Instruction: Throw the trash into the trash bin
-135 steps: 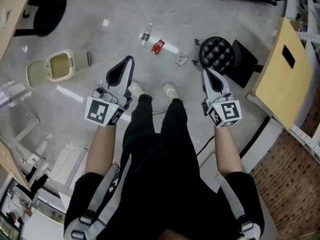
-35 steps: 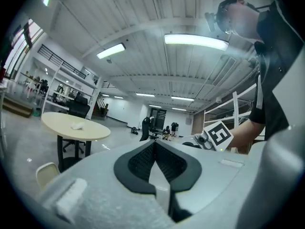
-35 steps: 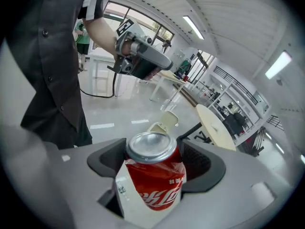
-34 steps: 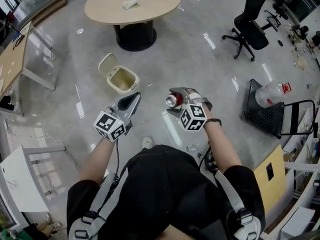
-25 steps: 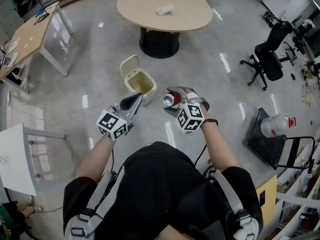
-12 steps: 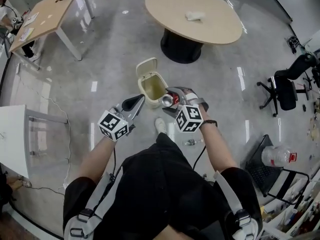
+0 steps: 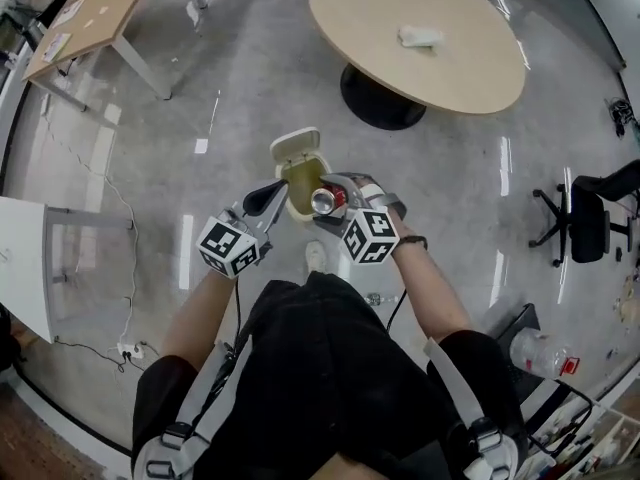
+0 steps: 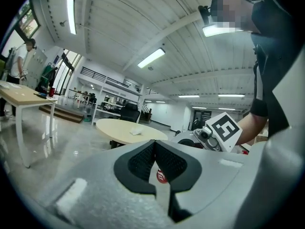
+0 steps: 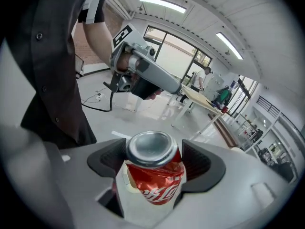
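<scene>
We hold both forearms forward, side by side: left gripper (image 7: 270, 192), jaws pressed together, empty; right gripper (image 7: 334, 194), jaws clamped on a can (image 9: 153, 173).

Can (image 7: 325, 201) sits between the jaws of my right claw (image 7: 330, 200), top end toward the left claw (image 7: 270, 192). In head view the can overlaps the near right rim of the trash bin (image 7: 300, 173). Bin is on the floor just ahead of my shoe (image 7: 316, 256), its lid (image 7: 294, 146) flipped open on the far side. Left claw is just left of the bin, jaws together, apart from the can. Round tabletop (image 7: 380, 13) is beyond the bin to the right, with a wad (image 7: 420, 36) on it. Desk (image 7: 90, 13) far left. Chair (image 7: 588, 218) well off right. Small bottle (image 7: 377, 298) on the floor, near right of my shoe.
</scene>
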A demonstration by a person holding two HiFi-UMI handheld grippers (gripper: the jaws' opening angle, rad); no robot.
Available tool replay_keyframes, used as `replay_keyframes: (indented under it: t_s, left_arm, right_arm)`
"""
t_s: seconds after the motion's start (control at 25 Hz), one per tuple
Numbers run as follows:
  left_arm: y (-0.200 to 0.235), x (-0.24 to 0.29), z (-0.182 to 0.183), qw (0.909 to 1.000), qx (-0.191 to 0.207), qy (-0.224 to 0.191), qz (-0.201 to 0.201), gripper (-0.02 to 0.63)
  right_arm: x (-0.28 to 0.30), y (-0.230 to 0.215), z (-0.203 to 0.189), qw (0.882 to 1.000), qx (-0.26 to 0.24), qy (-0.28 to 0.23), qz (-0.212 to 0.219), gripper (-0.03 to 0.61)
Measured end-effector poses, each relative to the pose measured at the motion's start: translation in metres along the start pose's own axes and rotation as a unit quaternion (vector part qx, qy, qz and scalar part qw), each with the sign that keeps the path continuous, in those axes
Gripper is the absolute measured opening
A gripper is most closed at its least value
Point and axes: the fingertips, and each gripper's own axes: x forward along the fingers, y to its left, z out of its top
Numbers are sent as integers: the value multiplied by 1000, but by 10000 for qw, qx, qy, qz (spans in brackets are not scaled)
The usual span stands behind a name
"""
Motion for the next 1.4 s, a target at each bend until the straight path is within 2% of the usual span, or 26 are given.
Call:
replay_keyframes:
  t_s: [0.16, 0.44, 0.72, 0.96, 1.08, 1.24, 1.4]
  left_arm:
    - [25, 4, -19, 9985, -342, 45, 431, 2]
    - [59, 0, -71, 9950, -608, 432, 664, 2]
    - [88, -12, -134, 9878, -990, 676, 992, 2]
    - [116, -8, -185, 9843, -1090, 783, 1150, 2]
    - [122, -5, -206, 9834, -1026, 919, 1186, 2]
    - [126, -2, -228, 9800, -1149, 995, 1286, 2]
    - [123, -1, -242, 9766, -1347, 1099, 1266, 2]
  right_arm:
    - [28, 4, -18, 9991, -16, -146, 404, 370]
    - [94, 18, -39, 9945, 622, -305, 779, 370]
    - [170, 32, -88, 9882, 1299, -94, 809, 370]
    - [222, 47, -124, 9853, 1493, 172, 810, 370]
    - [235, 50, -137, 9835, 1664, 246, 669, 370]
    - [245, 49, -152, 9764, 2090, 336, 426, 370]
    - [254, 56, -159, 9705, 2330, 385, 482, 370]
